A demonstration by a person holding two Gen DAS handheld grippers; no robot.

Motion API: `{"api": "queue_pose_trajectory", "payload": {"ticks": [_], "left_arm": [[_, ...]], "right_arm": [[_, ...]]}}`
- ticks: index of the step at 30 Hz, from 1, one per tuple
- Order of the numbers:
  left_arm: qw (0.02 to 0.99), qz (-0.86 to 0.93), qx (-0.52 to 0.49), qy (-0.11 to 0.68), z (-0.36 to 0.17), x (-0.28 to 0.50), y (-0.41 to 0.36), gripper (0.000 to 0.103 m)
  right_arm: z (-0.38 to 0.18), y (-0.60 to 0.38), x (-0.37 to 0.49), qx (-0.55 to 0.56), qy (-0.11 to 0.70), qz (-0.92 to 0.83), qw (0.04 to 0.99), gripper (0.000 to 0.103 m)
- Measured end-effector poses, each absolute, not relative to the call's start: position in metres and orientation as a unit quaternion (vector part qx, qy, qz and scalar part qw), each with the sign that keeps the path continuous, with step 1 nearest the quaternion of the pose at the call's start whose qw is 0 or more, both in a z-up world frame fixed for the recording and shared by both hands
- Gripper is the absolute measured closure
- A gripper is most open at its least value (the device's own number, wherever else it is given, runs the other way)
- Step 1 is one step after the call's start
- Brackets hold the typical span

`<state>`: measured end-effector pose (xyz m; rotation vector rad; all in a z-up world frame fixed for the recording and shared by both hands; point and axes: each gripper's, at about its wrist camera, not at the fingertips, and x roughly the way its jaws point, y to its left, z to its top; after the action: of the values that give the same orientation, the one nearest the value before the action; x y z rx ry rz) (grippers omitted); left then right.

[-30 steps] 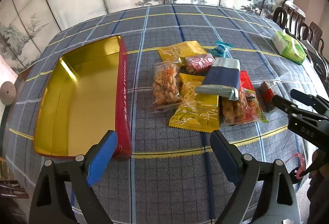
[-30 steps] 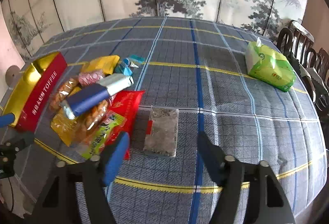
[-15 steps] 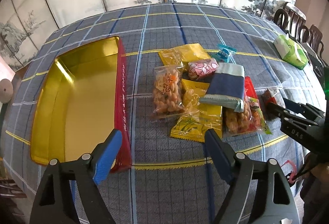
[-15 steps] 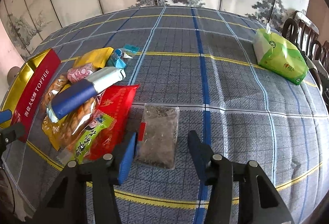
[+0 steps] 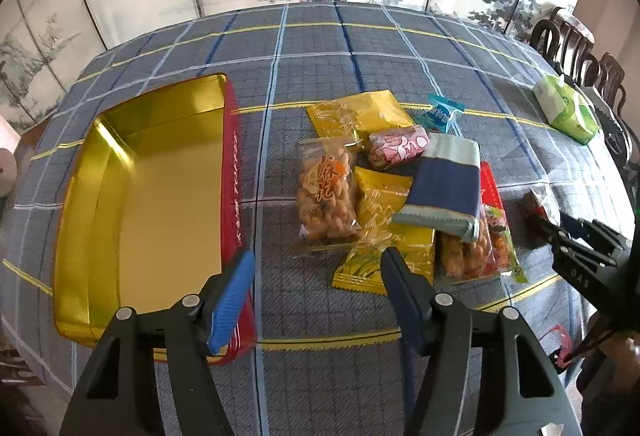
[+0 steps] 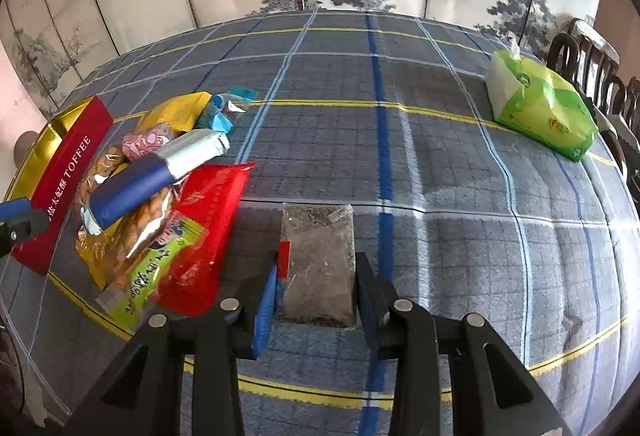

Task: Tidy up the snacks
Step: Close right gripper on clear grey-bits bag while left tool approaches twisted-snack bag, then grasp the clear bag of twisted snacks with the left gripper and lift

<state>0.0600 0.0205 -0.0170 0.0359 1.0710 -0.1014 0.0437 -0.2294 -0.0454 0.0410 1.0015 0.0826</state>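
A gold tin with a red side (image 5: 100, 172) lies open and bare on the left. To its right sits a snack pile: a clear bag of dough twists (image 5: 326, 196), yellow packets (image 5: 384, 224), a pink one (image 5: 398, 146) and a blue-grey pack (image 5: 444, 192). My left gripper (image 5: 316, 280) hovers over bare cloth between tin and pile. Its jaws are closing with nothing between them. A dark grey packet (image 6: 320, 260) lies apart beside a red packet (image 6: 208, 220). My right gripper (image 6: 316, 296) straddles it, jaws closing, pads at the packet's edges.
A plaid cloth (image 6: 440, 140) covers the table. A green tissue pack (image 6: 540, 108) lies at the far right near dark wooden chairs (image 5: 580, 52). A painted folding screen stands behind the table. The left gripper's blue finger (image 6: 16, 208) shows at the right view's left edge.
Both grippers' jaws have narrowed. The right gripper sank and moved forward until its fingers flank the dark grey packet. The left gripper edged forward over the cloth.
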Motion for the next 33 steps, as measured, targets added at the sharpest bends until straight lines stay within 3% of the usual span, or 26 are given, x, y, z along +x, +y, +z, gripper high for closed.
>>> {"api": "queue_pose_trajectory", "payload": {"ticks": [8, 20, 33], "left_arm": [[0.854, -0.068, 0.016, 0.515, -0.009, 0.087, 0.020, 0.048], [0.821, -0.093, -0.017, 0.564, -0.025, 0.128, 0.019, 0.067], [0.802, -0.090, -0.053, 0.587, -0.041, 0.143, 0.027, 0.070]], "right_arm": [[-0.048, -0.237, 0.040, 0.034, 0.480, 0.040, 0.876, 0.067], [-0.048, -0.240, 0.039, 0.042, 0.480, 0.042, 0.875, 0.067], [-0.048, -0.241, 0.039, 0.046, 0.482, 0.040, 0.874, 0.067]]}}
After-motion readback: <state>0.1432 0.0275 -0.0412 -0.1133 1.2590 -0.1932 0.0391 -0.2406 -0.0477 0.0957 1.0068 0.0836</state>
